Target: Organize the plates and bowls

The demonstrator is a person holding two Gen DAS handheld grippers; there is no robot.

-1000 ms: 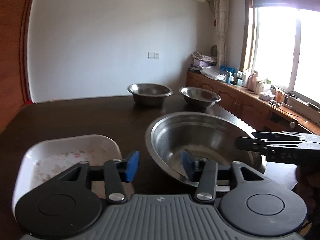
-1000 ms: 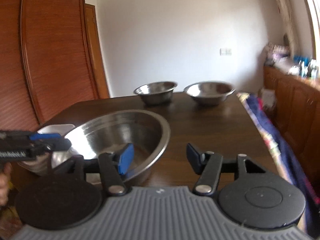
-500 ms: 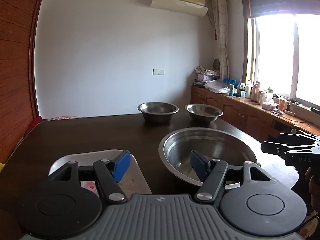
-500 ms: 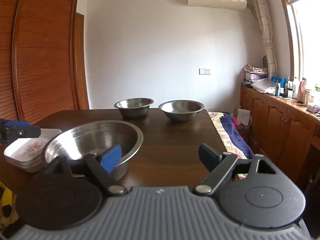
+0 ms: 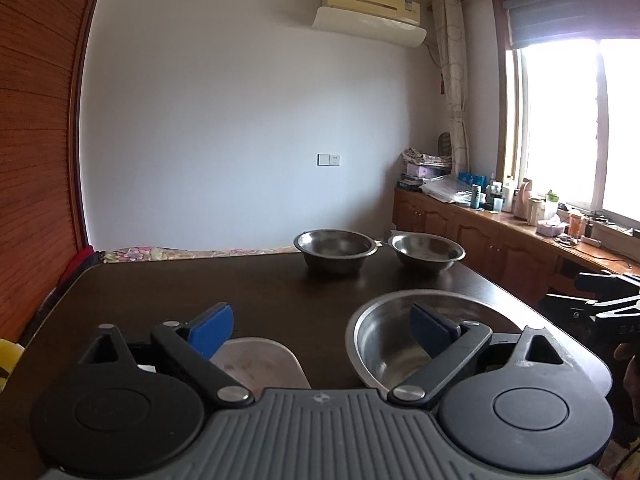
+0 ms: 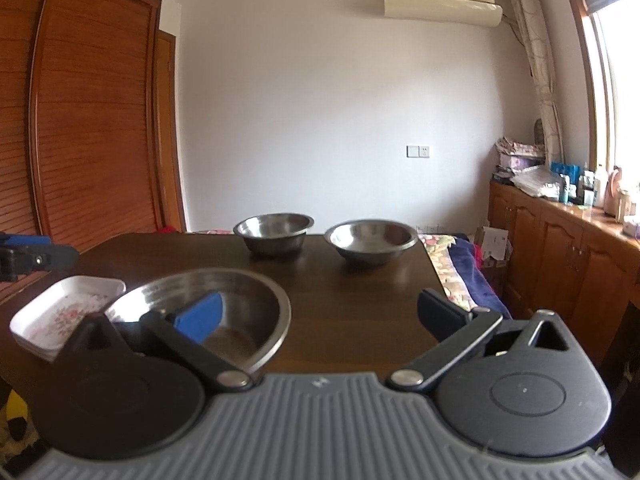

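Note:
A large steel bowl (image 5: 404, 332) (image 6: 240, 304) sits at the near edge of the dark table (image 5: 240, 284) (image 6: 360, 292). Left of it lies a white floral rectangular plate (image 5: 260, 364) (image 6: 68, 308). Two smaller steel bowls stand side by side at the far end, the left one (image 5: 336, 246) (image 6: 274, 228) and the right one (image 5: 426, 250) (image 6: 372, 238). My left gripper (image 5: 322, 330) hovers open above the near edge, empty. My right gripper (image 6: 320, 314) is open and empty too, and shows at the right edge of the left wrist view (image 5: 600, 312).
A wooden louvred wardrobe (image 6: 80, 120) stands left of the table. Low cabinets (image 5: 500, 236) with bottles and clutter line the window wall on the right. Folded patterned bedding (image 6: 464, 264) lies beside the table's right side.
Both grippers have pulled back and risen away from the large bowl and the plate, with both views tilting up. The large bowl now stands free on the table.

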